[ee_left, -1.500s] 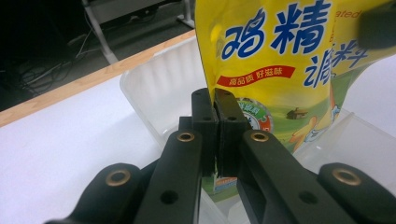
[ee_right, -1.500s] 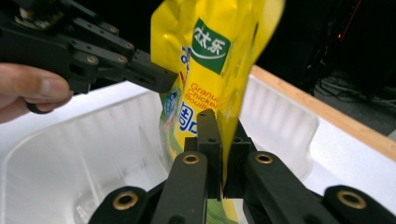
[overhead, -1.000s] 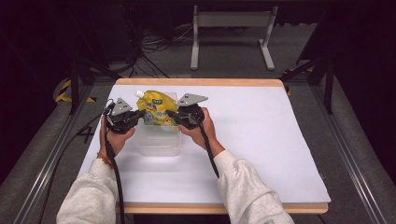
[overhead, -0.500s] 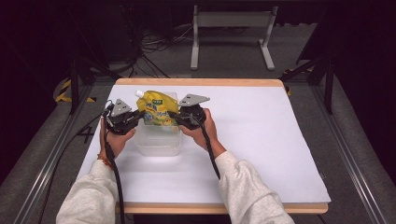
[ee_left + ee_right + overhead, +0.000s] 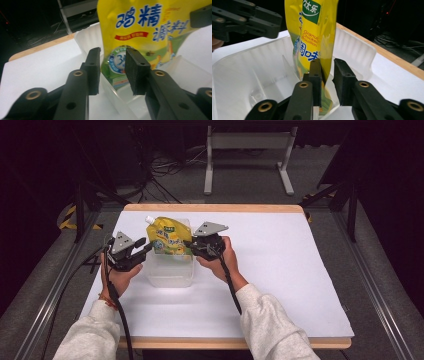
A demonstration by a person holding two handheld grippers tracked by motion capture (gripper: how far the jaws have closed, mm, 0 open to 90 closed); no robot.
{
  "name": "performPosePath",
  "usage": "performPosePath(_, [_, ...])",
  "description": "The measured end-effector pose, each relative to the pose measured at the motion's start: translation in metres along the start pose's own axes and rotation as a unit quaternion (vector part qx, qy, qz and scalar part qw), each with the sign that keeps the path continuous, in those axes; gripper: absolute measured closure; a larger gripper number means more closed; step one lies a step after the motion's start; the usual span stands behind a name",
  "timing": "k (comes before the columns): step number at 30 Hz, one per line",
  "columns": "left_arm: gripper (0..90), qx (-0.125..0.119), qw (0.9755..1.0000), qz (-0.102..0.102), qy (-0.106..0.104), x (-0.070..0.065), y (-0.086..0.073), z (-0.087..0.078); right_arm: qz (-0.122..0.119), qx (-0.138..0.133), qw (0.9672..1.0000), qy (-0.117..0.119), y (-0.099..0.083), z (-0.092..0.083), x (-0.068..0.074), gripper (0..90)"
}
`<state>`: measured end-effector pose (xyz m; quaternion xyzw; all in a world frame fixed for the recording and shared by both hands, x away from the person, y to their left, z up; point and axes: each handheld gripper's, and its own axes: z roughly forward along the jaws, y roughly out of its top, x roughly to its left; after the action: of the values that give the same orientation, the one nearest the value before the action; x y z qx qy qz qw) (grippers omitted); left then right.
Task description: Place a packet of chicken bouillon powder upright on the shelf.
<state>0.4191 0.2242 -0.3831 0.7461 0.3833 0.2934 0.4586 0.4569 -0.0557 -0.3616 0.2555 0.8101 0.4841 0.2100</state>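
Both grippers have just been opening: left gripper (image 5: 144, 246) parted, clear at nine o'clock of the yellow seasoning pouch (image 5: 170, 237); right gripper (image 5: 327, 80) loosely straddling its edge. Pouch stands in the clear plastic container (image 5: 170, 270). Releasing step; next, draw both hands back without tipping it.

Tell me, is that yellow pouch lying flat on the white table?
No, the yellow pouch stands upright inside the clear plastic container, its lower end down in the tub rather than on the table.
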Motion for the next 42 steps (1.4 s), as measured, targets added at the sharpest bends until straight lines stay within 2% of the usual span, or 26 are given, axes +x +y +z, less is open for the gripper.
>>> performPosePath(3, [56.0, -0.015, 0.9998, -0.011, -0.011, -0.005, -0.004, -0.009, -0.004, 0.002, 1.0000, -0.006, 0.000, -0.007, 0.000, 74.6])
performPosePath(5, [55.2, -0.015, 0.9997, -0.009, -0.015, -0.007, -0.004, -0.012, -0.006, 0.003, 0.9999, -0.008, 0.000, -0.009, 0.000, 74.5])
performPosePath(6, [53.3, -0.013, 0.9997, -0.007, -0.020, -0.010, -0.005, -0.014, -0.008, 0.004, 0.9999, -0.010, 0.000, -0.011, 0.001, 74.3])
performPosePath(14, [38.9, 0.001, 0.9996, 0.023, -0.014, -0.031, -0.009, -0.025, -0.022, 0.012, 0.9991, -0.035, -0.006, -0.032, -0.004, 73.3])
performPosePath(16, [34.1, 0.005, 0.9993, 0.031, -0.021, -0.041, -0.011, -0.027, -0.025, 0.015, 0.9988, -0.039, -0.009, -0.038, -0.006, 73.3])
performPosePath(18, [32.1, 0.006, 0.9991, 0.037, -0.021, -0.045, -0.012, -0.028, -0.027, 0.018, 0.9986, -0.042, -0.011, -0.040, -0.006, 73.2])
performPosePath(20, [30.7, 0.008, 0.9982, 0.051, -0.031, -0.054, -0.013, -0.031, -0.032, 0.020, 0.9982, -0.046, -0.014, -0.047, -0.008, 72.6])
performPosePath(24, [28.6, 0.007, 0.9976, 0.056, -0.039, -0.064, -0.014, -0.035, -0.040, 0.023, 0.9976, -0.052, -0.018, -0.055, -0.008, 71.9])
performPosePath(28, [27.5, 0.011, 0.9958, 0.073, -0.055, -0.078, -0.017, -0.037, -0.052, 0.029, 0.9964, -0.061, -0.025, -0.070, -0.010, 70.3])
performPosePath(36, [23.8, 0.025, 0.9932, 0.089, -0.070, -0.092, -0.022, -0.035, -0.055, 0.034, 0.9952, -0.074, -0.036, -0.092, -0.016, 67.1])
performPosePath(42, [19.6, 0.047, 0.9892, 0.110, -0.084, -0.101, -0.028, -0.032, -0.072, 0.044, 0.9920, -0.093, -0.050, -0.113, -0.019, 62.7])
